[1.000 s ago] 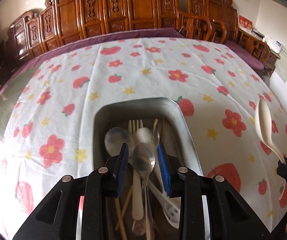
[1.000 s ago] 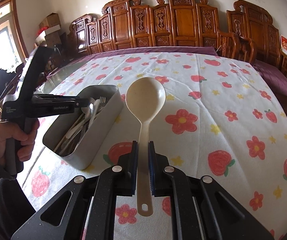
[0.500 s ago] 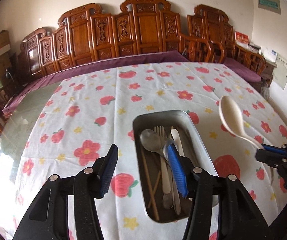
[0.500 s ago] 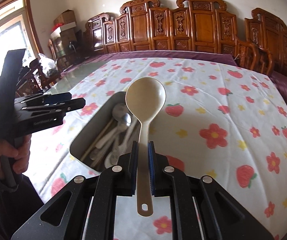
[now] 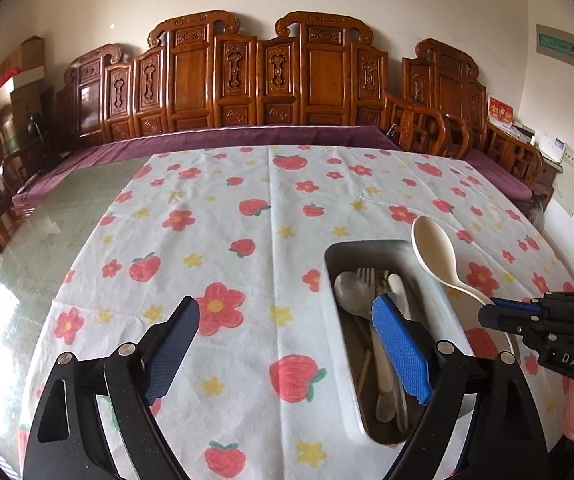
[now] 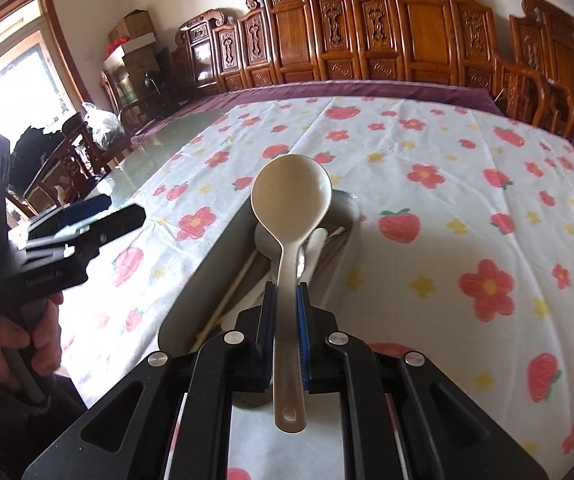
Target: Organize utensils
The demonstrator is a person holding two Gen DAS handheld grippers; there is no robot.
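1. The right gripper (image 6: 285, 300) has its jaws pressed narrow on the handle of one cream ladle spoon (image 6: 291, 200); the grip sits about midway along the handle.
2. In the right wrist view the spoon's long axis runs from 6 o'clock to 12 o'clock: the bowl points away toward 12, hollow face up, and the handle end with its hanging hole sticks out toward 6 behind the pads.
3. The spoon hangs in the air above the near part of the metal tray (image 6: 185, 300), not touching it.
4. In the left wrist view the same spoon (image 5: 437, 254) enters from 3 o'clock, with its bowl over the tray's far right corner.
5. The one tray (image 5: 333, 312) stands on the worktop, on the strawberry-and-flower cloth (image 5: 227, 240), its long axis running roughly 6 to 12 in the left wrist view.
6. Inside it lie one metal spoon (image 5: 349, 288), one fork (image 5: 367, 276), a white utensil (image 5: 399, 292) and pale sticks that look like chopsticks; their count is unclear. All lie lengthwise, heads toward 12.
7. The left gripper (image 5: 283, 336) stands wide, its jaws having just been opening, with nothing between them; it is over the cloth at the tray's 9 o'clock side.
8. A hand (image 6: 19, 340) holds the left gripper's handle.
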